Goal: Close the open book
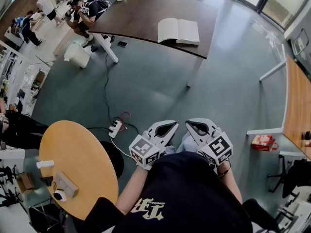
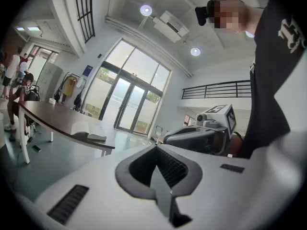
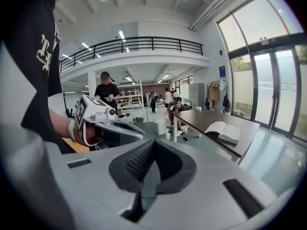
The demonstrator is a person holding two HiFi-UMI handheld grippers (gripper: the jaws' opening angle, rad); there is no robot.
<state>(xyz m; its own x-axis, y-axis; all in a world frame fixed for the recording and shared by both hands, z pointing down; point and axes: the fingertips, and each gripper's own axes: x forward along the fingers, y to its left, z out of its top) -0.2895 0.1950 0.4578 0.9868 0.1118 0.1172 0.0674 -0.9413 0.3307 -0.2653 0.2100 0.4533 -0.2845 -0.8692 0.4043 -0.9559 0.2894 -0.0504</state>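
Observation:
An open book [image 1: 178, 31] lies flat, pages up, on the near right part of a long dark table [image 1: 141, 13], far ahead of me. It also shows as the book [image 2: 88, 131] in the left gripper view and as the book [image 3: 225, 131] in the right gripper view. My left gripper [image 1: 174, 124] and right gripper [image 1: 188, 122] are side by side close to my body, over the grey floor, well short of the table. Both are shut with nothing between the jaws, as the left gripper [image 2: 156, 146] and right gripper [image 3: 152, 142] show in their own views.
A round yellow table [image 1: 77, 164] with small items stands at my lower left. A power strip [image 1: 115, 128] and cables lie on the floor ahead. People [image 1: 85, 11] sit at the dark table's far left end. A wooden table [image 1: 296, 106] and a red packet [image 1: 263, 141] are at right.

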